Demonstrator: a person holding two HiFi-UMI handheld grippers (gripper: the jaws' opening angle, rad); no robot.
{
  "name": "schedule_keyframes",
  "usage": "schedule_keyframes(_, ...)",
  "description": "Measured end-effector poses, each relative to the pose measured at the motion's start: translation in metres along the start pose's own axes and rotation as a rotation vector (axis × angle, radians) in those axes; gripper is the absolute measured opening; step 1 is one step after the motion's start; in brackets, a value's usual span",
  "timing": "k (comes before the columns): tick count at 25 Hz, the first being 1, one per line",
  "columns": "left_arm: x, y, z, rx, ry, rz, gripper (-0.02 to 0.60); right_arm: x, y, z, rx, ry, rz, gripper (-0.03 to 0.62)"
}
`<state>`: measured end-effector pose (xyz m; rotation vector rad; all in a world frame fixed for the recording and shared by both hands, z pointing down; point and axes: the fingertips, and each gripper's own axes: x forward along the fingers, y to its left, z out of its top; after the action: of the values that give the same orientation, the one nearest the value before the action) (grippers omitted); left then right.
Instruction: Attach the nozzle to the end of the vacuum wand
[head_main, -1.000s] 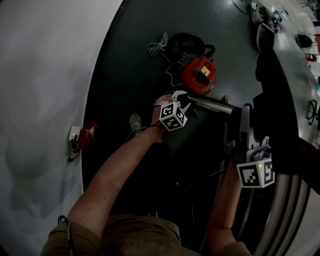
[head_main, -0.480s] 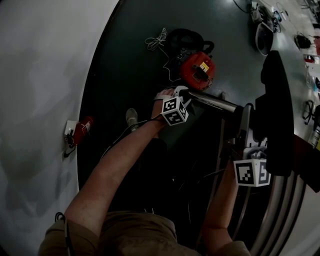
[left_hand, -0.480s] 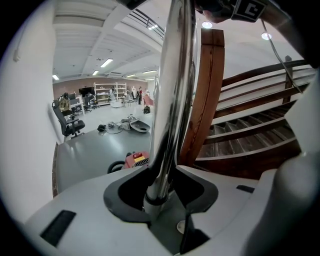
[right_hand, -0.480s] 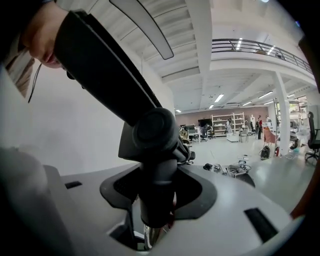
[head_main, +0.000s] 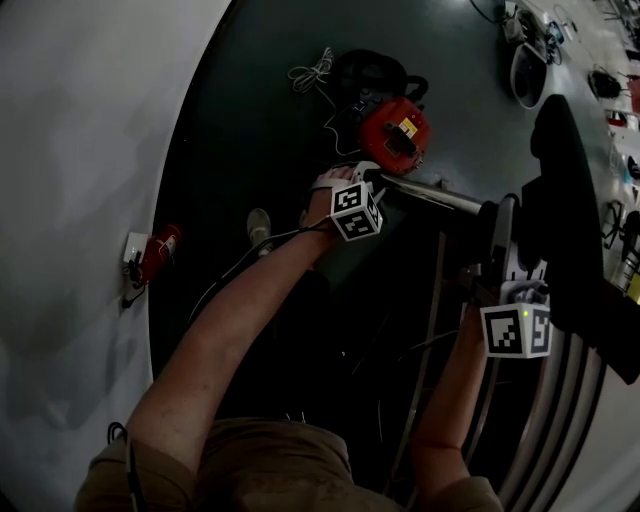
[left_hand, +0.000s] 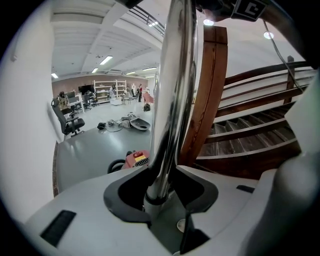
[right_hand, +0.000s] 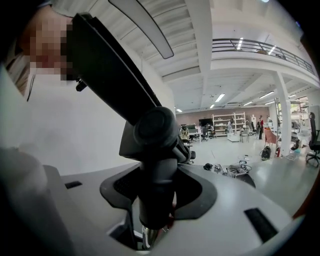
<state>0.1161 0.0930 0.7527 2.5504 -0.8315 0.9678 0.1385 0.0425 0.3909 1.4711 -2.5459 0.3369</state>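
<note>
Chrome metal vacuum wand crosses the head view's centre. The left tool holds its left end, and the black plastic floor nozzle in the right tool meets its right end; I cannot tell whether it is seated. Dark floor lies open at upper left.

Left gripper view: the tool clamps the wand, with a brown wooden stair rail just right of it.

Right gripper view: the tool clamps the nozzle's neck, with open hall beyond.
</note>
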Motion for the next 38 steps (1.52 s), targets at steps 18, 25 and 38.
schedule_keyframes(18,0.001,0.009,0.0,0.0,0.017,-0.001,0.153,0.008,-0.004,-0.003,0.017,-0.074,-0.074,0.181)
schedule_keyframes(25,0.003,0.023,-0.002,-0.036,0.004,0.019,0.158,0.017,0.004,0.004,-0.017,-0.166,-0.106,0.181)
schedule_keyframes(38,0.017,0.027,0.004,0.005,0.054,-0.033,0.158,0.029,-0.018,-0.002,-0.001,-0.084,-0.152,0.181)
